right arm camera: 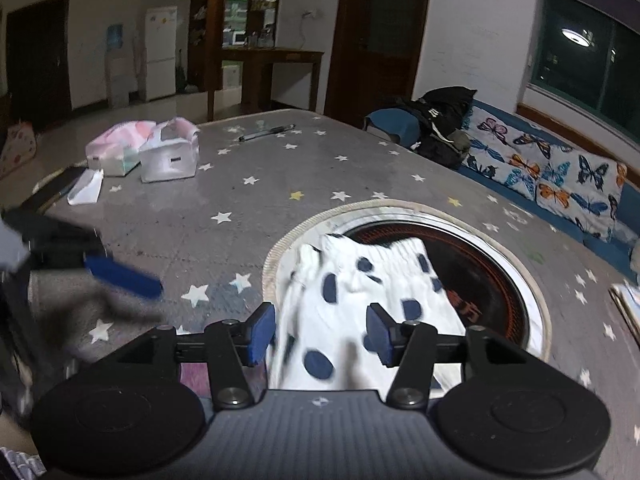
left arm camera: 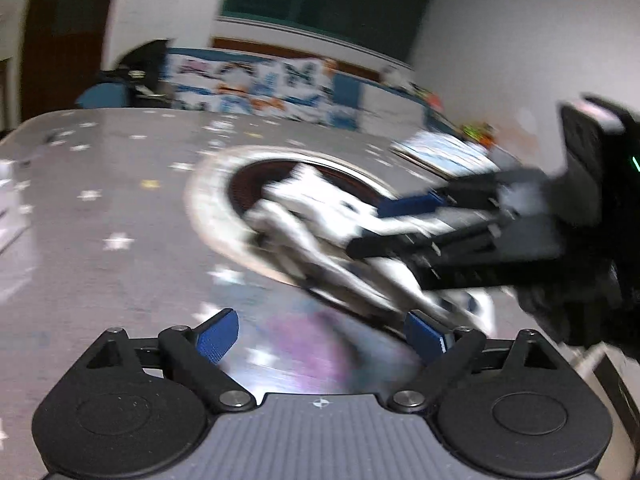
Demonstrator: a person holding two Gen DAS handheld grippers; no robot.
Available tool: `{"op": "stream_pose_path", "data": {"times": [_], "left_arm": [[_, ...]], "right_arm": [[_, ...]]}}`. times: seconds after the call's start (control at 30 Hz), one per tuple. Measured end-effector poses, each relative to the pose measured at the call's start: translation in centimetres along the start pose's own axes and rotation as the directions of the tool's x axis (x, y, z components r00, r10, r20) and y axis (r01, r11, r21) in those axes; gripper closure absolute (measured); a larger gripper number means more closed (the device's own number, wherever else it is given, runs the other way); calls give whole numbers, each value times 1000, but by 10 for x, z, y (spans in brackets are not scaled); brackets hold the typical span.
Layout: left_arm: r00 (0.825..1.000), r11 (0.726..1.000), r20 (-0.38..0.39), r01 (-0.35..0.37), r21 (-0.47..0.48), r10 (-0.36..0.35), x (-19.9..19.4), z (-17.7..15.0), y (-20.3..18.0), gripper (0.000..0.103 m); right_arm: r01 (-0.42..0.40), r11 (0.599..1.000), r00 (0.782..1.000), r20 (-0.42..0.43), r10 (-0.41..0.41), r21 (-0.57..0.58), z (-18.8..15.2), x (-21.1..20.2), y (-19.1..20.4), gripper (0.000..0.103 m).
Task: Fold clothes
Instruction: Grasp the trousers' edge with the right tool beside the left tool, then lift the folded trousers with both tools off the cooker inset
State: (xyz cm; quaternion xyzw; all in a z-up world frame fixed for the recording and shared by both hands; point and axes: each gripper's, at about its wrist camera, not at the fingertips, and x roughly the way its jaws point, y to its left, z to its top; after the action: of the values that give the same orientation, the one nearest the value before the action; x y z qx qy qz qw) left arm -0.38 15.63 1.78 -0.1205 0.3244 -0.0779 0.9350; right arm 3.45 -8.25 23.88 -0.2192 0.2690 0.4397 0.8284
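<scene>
White cloth with navy dots, one garment [right arm camera: 352, 300], lies between the right gripper's [right arm camera: 322, 334] spread blue fingers [right arm camera: 262, 332], touching neither, draped over the round burner [right arm camera: 472, 264] sunk in the star-printed grey desk [right arm camera: 224, 184]. The left gripper [left arm camera: 322, 334] gapes empty beside it. Beyond sit two tissue boxes [right arm camera: 170, 156] and one pen [right arm camera: 266, 133]; the burner's orange writing is unreadable.

Garment [right arm camera: 360, 304] lies on the table [right arm camera: 248, 216], partly over the round inset [right arm camera: 480, 280], directly before the right gripper [right arm camera: 321, 338]. Left gripper [right arm camera: 120, 276] is to its left. Two boxes [right arm camera: 168, 156] stand at the table's far left; a pen [right arm camera: 266, 133] lies behind them. A sofa [right arm camera: 552, 176] runs along the right side.
</scene>
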Motion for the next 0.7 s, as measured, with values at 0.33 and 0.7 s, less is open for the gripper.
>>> {"op": "stream_pose_path", "data": {"times": [0.33, 0.7], "left_arm": [[996, 980, 62, -43, -193, 56, -5, 20, 56, 3], [997, 950, 69, -14, -312, 38, 1, 22, 78, 3]], "right_arm": [[99, 985, 991, -79, -111, -140, 9, 56, 37, 45], [121, 985, 985, -111, -135, -124, 6, 70, 29, 77]]}}
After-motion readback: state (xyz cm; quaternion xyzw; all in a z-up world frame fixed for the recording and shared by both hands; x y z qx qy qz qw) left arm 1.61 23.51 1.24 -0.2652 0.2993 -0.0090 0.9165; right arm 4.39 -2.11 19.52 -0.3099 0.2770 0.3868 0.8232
